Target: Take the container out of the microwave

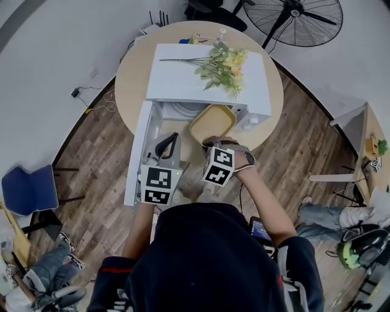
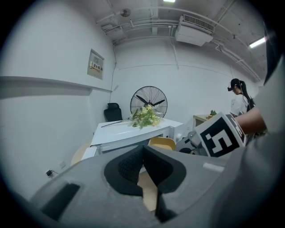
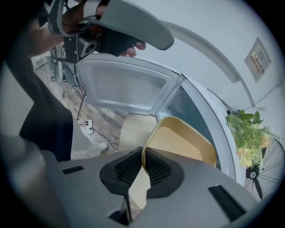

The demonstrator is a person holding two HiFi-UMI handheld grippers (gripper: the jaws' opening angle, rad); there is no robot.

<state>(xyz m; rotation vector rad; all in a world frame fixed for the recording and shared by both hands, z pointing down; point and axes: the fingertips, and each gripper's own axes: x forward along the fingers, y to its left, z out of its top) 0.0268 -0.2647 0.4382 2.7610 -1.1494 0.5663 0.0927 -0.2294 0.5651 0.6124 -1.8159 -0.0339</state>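
Note:
A shallow yellow container [image 1: 212,122] hangs tilted in front of the white microwave's [image 1: 177,76] open cavity. My right gripper [image 1: 211,144] is shut on its near rim; in the right gripper view the pads pinch that rim [image 3: 143,156] and the container [image 3: 185,142] rises beyond them. The microwave door [image 1: 138,152] stands swung open to the left. My left gripper [image 1: 169,145] hovers beside the door, its jaws [image 2: 143,153] shut with nothing between them. From the left gripper view the container [image 2: 161,143] shows past the jaws.
Yellow-green flowers [image 1: 222,64] lie on top of the microwave, which sits on a round wooden table [image 1: 131,73]. A standing fan [image 1: 298,18] is behind, a blue chair [image 1: 27,189] at the left. Another person [image 2: 238,100] stands far right.

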